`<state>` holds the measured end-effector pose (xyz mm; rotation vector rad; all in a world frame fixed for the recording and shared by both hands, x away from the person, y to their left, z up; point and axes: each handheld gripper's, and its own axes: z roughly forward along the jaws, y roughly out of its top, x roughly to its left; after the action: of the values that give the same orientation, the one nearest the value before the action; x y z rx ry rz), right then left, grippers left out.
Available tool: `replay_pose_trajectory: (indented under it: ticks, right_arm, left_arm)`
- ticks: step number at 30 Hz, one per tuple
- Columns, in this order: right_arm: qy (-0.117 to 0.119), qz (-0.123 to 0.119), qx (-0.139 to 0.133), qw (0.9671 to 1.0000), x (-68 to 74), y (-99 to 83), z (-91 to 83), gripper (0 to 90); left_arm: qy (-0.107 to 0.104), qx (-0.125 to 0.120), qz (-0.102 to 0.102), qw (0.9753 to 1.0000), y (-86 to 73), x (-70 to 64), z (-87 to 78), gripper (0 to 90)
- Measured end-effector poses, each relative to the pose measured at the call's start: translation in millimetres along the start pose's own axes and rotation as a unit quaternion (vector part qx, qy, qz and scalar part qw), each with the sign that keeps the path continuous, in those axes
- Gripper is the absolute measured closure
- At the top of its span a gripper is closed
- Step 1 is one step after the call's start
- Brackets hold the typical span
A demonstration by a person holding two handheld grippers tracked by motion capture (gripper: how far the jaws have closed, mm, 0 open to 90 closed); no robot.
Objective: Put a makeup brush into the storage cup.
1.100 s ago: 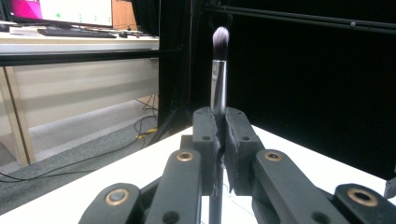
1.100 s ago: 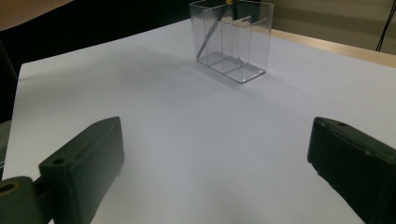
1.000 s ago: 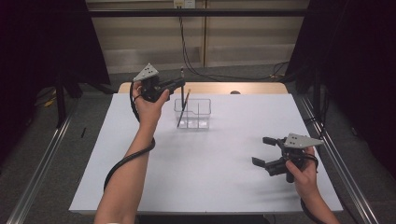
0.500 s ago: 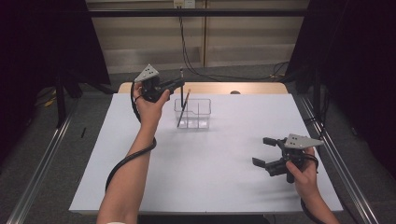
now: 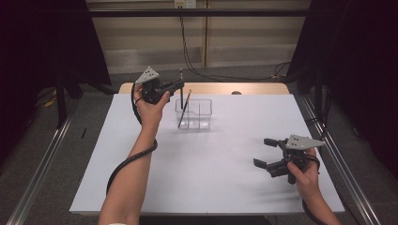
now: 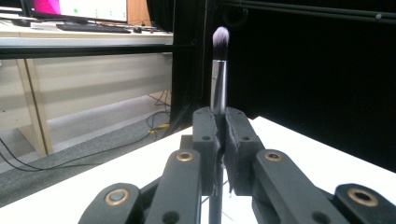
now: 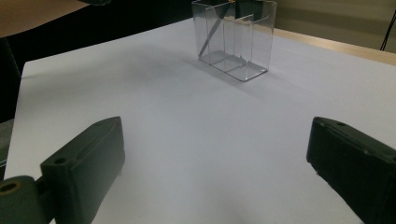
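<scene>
My left gripper [image 5: 178, 85] is held above the far left of the table, shut on a makeup brush [image 5: 181, 75] that stands upright. Its lower end reaches into the left part of a clear plastic organizer [image 5: 202, 115]. In the left gripper view the jaws [image 6: 220, 140] clamp the brush's handle, with the silver ferrule and soft tip [image 6: 220, 37] rising above them. A second thin brush [image 5: 184, 110] leans inside the organizer. My right gripper [image 5: 263, 152] rests low at the near right, open, with nothing between its fingers [image 7: 215, 135]. It faces the organizer [image 7: 236, 39].
The white table top [image 5: 206, 173] spreads wide between the organizer and the near edge. A wooden strip [image 5: 253, 88] runs along the far edge. The left gripper's cable [image 5: 123, 164] trails along the forearm. Metal rails [image 5: 349, 178] flank the table.
</scene>
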<state>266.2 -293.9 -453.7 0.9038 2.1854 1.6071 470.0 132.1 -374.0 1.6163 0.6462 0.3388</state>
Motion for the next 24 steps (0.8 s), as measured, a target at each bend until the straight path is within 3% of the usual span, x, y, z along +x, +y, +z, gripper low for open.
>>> replay_pose_trajectory:
  ticks: [24]
  right_arm:
    - [0.005, 0.000, 0.000, 1.0000, 1.1, -0.2, 0.1, 3.8]
  left_arm:
    - [-0.001, 0.005, -0.020, 0.9998, -20.5, 0.5, -1.1, 83.6]
